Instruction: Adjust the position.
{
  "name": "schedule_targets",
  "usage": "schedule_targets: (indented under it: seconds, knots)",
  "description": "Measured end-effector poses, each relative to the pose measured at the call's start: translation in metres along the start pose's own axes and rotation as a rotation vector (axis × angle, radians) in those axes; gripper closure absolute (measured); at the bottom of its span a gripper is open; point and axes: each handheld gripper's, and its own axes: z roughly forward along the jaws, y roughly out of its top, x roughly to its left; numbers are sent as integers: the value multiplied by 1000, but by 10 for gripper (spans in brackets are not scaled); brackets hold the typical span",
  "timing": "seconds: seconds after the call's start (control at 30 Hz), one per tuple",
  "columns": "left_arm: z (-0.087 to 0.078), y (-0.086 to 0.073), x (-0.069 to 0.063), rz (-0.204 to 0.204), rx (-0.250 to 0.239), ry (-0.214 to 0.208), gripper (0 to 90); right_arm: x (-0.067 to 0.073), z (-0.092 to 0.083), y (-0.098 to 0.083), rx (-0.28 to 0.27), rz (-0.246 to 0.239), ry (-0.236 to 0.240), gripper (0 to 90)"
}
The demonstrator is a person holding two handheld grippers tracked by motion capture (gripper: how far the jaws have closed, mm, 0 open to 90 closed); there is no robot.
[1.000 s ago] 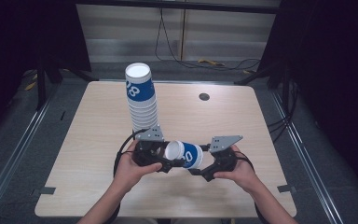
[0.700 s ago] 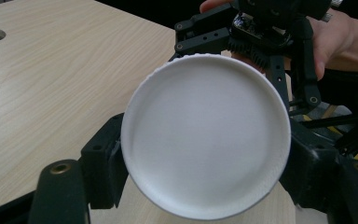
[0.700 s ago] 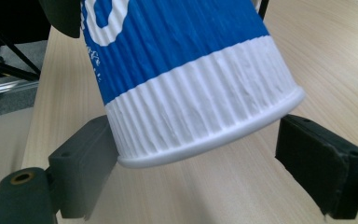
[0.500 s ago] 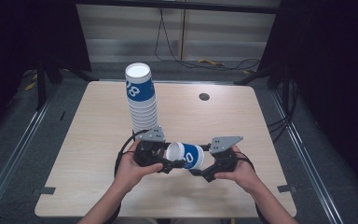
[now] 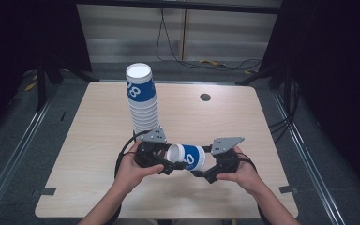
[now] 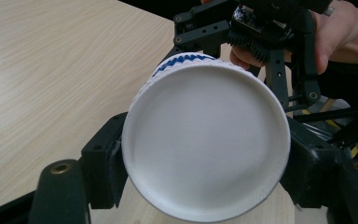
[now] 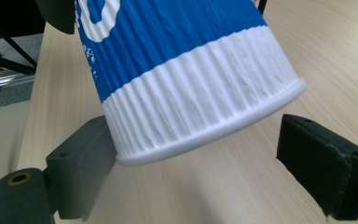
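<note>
Little has shifted since the earlier frames: both hands sit at the same spot near the table's front edge and the cup lies between them as before, perhaps drawn a touch toward the left gripper [image 5: 171, 165]; the left gripper's jaws are closed on the paper cup [image 5: 187, 157] near its base, pads pressing both sides in the left gripper view, white bottom disc facing that camera; cup lies on its side above the table [image 5: 93, 140], blue band and white ribbed rim toward the right gripper [image 5: 201, 172]; right gripper's jaws stand apart around the rim end, left pad touching or just beside the rim, right pad clear of it with bare wood showing between, so no grip there; stack of cups [image 5: 143, 101] stands upright just behind the left hand [image 5: 131, 168], leaning slightly, close enough to crowd any rearward move on that side; small dark round hole [image 5: 205, 97] in the tabletop lies well apart toward the far right; right hand [image 5: 241, 173] rests near the front edge; cables trail on the floor beyond the table.
</note>
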Motion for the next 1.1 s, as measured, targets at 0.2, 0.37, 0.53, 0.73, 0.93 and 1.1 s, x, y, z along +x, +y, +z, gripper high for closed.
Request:
schedule_targets:
  seconds: [0.2, 0.37, 0.53, 0.73, 0.93, 1.1]
  knots:
    - [0, 1, -2, 2, 17, 0, 282, 1, 1, -1, 19, -7, -4, 113]
    - [0, 1, -2, -7, 29, -1, 283, 1, 1, -1, 23, -23, -6, 112]
    - [0, 1, -2, -15, 38, -4, 284, 1, 1, -1, 19, -33, -5, 111]
    - [0, 0, 0, -31, 43, -7, 284, 2, 2, 1, 23, -48, -8, 110]
    - [1, 0, 1, -38, 49, -13, 284, 2, 4, 2, 18, -71, -7, 111]
    - [1, 1, 0, -34, 59, -10, 284, 2, 4, 2, 8, -84, -3, 112]
